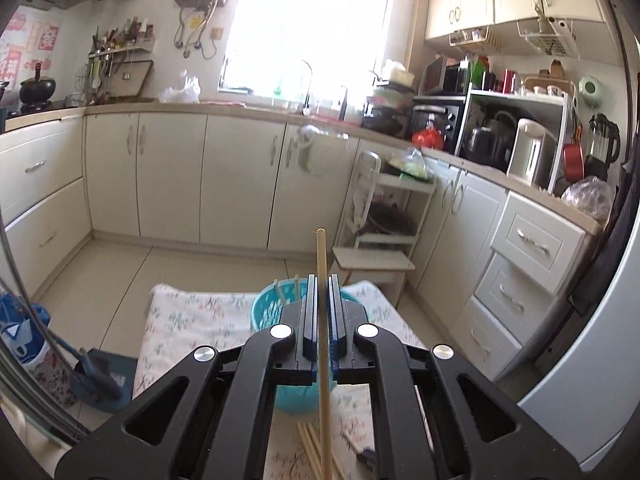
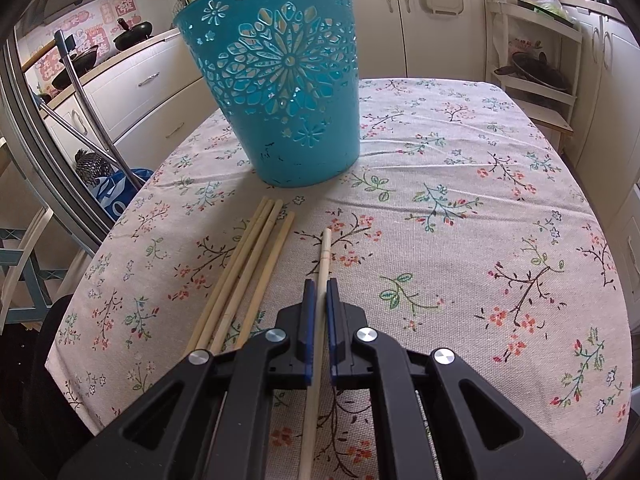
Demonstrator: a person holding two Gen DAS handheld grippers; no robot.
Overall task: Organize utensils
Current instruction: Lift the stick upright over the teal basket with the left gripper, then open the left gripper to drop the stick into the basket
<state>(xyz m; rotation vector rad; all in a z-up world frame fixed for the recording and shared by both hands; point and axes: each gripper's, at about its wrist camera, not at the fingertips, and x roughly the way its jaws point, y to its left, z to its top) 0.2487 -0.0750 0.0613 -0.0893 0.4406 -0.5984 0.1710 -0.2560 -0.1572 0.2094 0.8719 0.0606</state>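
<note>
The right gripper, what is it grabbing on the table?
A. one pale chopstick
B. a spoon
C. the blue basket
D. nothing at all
A. The right gripper has its jaws closed around one pale chopstick lying on the flowery tablecloth, apart from the bunch of four chopsticks and short of the blue basket.

Left tool [image 1: 322, 280] clamped on one chopstick [image 1: 321, 256], tip pointing to 12 o'clock. Teal basket [image 1: 262, 312] directly beneath, two sticks inside. Loose chopsticks [image 1: 310, 446] on the cloth-covered desk [image 1: 192, 320] at 6 o'clock.
</note>
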